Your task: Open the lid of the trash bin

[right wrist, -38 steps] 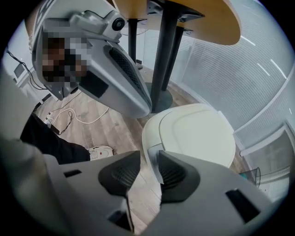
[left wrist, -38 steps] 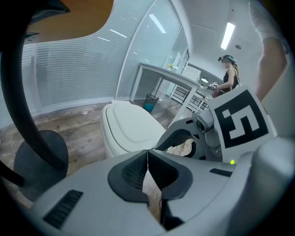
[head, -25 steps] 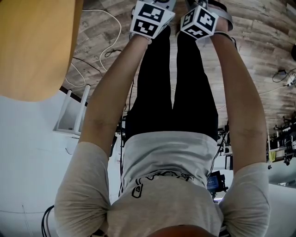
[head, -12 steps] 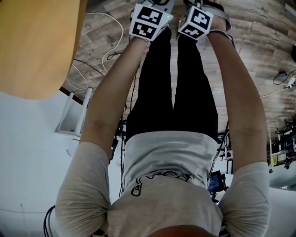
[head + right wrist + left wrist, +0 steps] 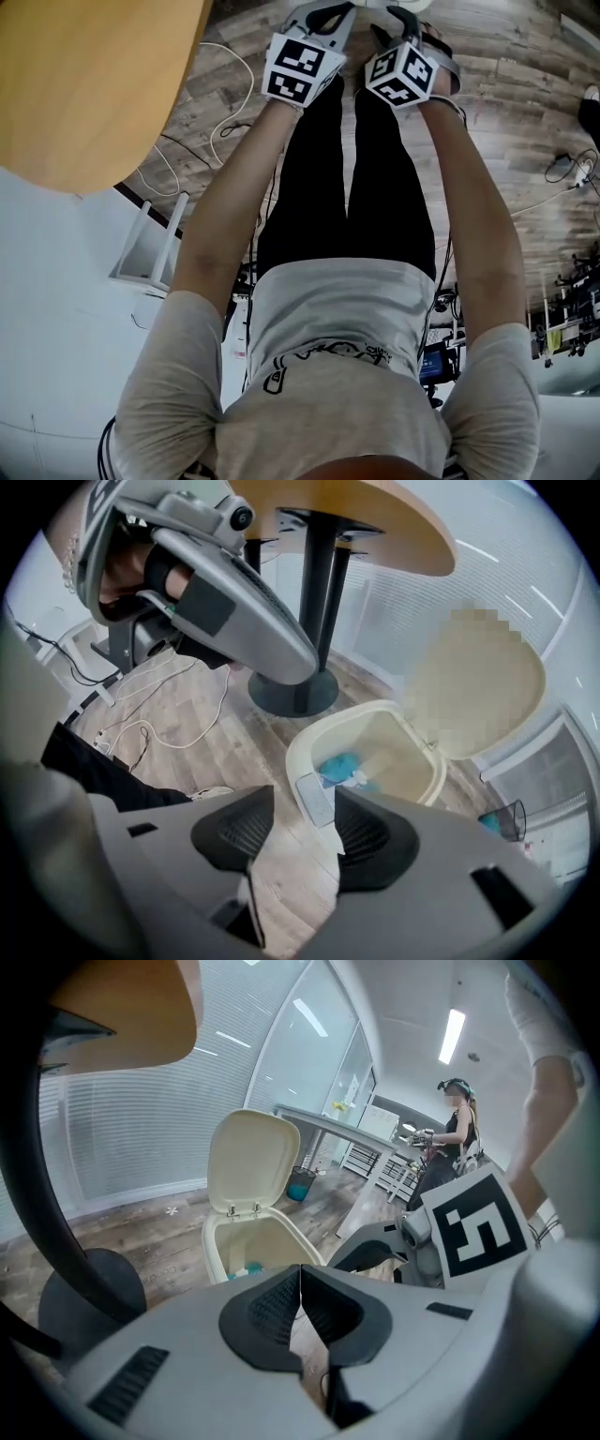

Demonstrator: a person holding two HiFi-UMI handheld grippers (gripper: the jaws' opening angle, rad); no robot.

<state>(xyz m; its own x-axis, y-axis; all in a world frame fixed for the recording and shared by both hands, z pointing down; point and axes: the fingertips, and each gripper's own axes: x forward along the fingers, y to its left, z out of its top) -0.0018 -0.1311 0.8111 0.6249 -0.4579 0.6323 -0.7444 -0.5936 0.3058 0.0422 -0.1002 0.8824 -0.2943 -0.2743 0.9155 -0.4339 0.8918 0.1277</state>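
Observation:
The cream trash bin [image 5: 225, 1241] stands on the wood floor with its lid [image 5: 251, 1159] swung up on its rear hinges. Blue rubbish [image 5: 339, 766] lies inside the bin [image 5: 309, 752]. My left gripper [image 5: 300, 1283] is shut with nothing in it, held above and in front of the bin. My right gripper [image 5: 305, 829] hangs over the bin's front rim; its jaws have just been opening and stand open with nothing between the pads. In the head view only the two marker cubes [image 5: 298, 67] [image 5: 403, 75] show, side by side above my legs.
A round wooden table top [image 5: 84, 84] on a dark pedestal base [image 5: 298, 691] stands beside the bin. White cables [image 5: 159, 719] trail over the floor. A person [image 5: 457, 1133] stands far off by a grey table [image 5: 328, 1129]; a small blue bin [image 5: 302, 1183] sits behind.
Both marker cubes have come slightly nearer the head camera, and more of the gripper bodies shows at the top edge. The table top now reaches further right in the picture.

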